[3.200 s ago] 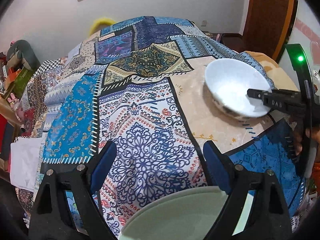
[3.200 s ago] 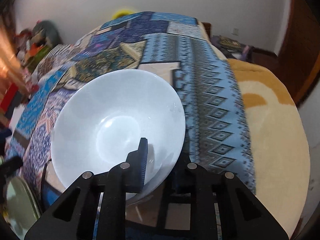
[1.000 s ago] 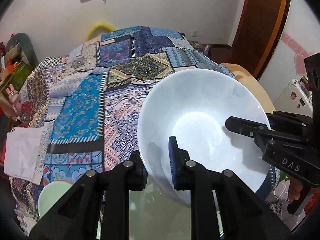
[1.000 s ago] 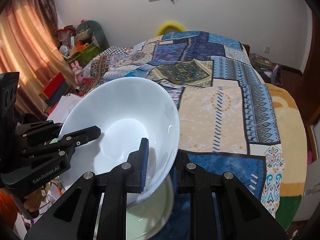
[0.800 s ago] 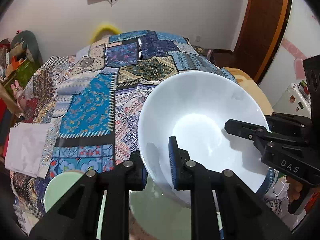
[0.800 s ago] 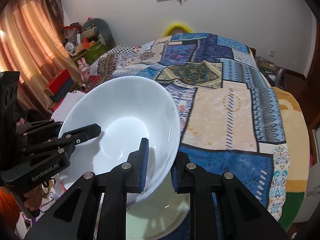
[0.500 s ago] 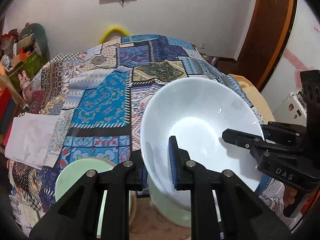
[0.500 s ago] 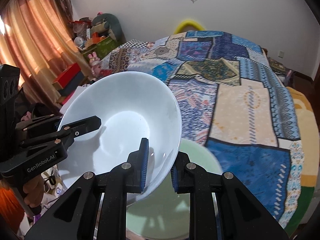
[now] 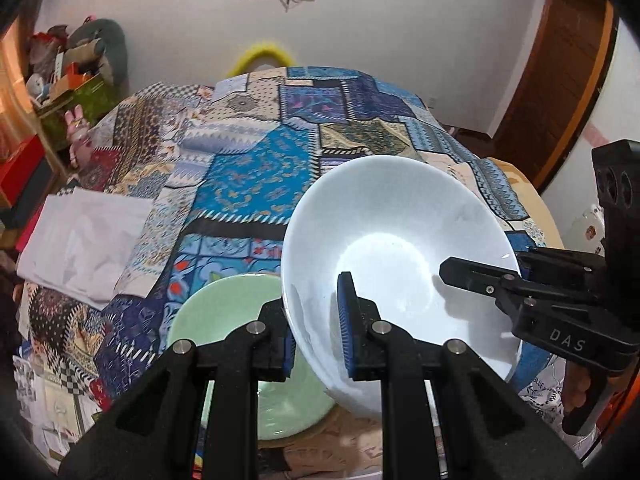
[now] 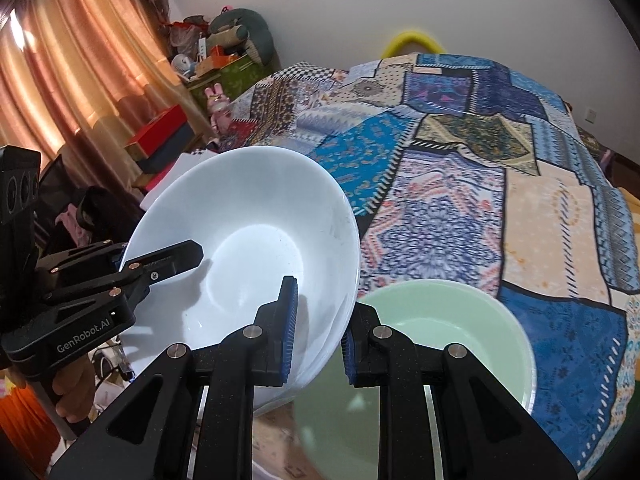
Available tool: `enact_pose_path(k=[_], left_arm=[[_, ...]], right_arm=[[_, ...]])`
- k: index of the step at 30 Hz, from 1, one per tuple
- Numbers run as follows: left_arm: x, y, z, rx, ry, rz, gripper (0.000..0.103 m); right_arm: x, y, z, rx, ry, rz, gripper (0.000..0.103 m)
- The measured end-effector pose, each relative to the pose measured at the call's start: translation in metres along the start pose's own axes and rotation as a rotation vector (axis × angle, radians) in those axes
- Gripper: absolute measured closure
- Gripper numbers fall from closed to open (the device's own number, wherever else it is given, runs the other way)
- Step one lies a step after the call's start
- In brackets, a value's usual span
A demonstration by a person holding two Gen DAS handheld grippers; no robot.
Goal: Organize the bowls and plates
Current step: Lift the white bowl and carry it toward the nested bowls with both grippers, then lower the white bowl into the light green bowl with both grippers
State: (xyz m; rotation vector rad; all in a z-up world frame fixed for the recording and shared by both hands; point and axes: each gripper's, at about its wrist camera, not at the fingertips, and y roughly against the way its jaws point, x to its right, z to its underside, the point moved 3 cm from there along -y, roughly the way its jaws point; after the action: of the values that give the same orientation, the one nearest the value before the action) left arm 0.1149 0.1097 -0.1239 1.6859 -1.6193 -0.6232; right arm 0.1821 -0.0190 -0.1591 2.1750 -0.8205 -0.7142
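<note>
Two grippers pinched one white bowl (image 9: 400, 248) by opposite sides of its rim — the left gripper (image 9: 316, 324) clamped on the near-left edge, the right gripper (image 10: 318, 328) on the opposite edge, each with one finger inside the bowl and one outside. The bowl hung tilted above the patchwork bedspread (image 9: 256, 176), just beside and partly over a pale green bowl (image 10: 452, 328) lying on the bed.

White bowl (image 9: 400, 240) hides part of the green plate (image 9: 224, 308).
</note>
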Motion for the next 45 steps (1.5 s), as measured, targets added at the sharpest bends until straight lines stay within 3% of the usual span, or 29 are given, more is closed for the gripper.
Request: enact_pose_path(k=[20,32,45], left_arm=[[-0.078,-0.013,0.035,-0.038,0.121,-0.026,0.085],[-0.089,-0.024,0.049,-0.066,0.121,-0.041,0.085],[-0.092,-0.039,0.060,-0.094,0.095,-0.081,0.085]], right_arm=[[-0.041,-0.052,0.006,-0.095,-0.001,-0.063,0.085],[-0.045,-0.064,0.015,-0.136,-0.007,-0.075,0.085],[-0.044,-0.065,0.020,-0.119,0.029,-0.026,0.085]])
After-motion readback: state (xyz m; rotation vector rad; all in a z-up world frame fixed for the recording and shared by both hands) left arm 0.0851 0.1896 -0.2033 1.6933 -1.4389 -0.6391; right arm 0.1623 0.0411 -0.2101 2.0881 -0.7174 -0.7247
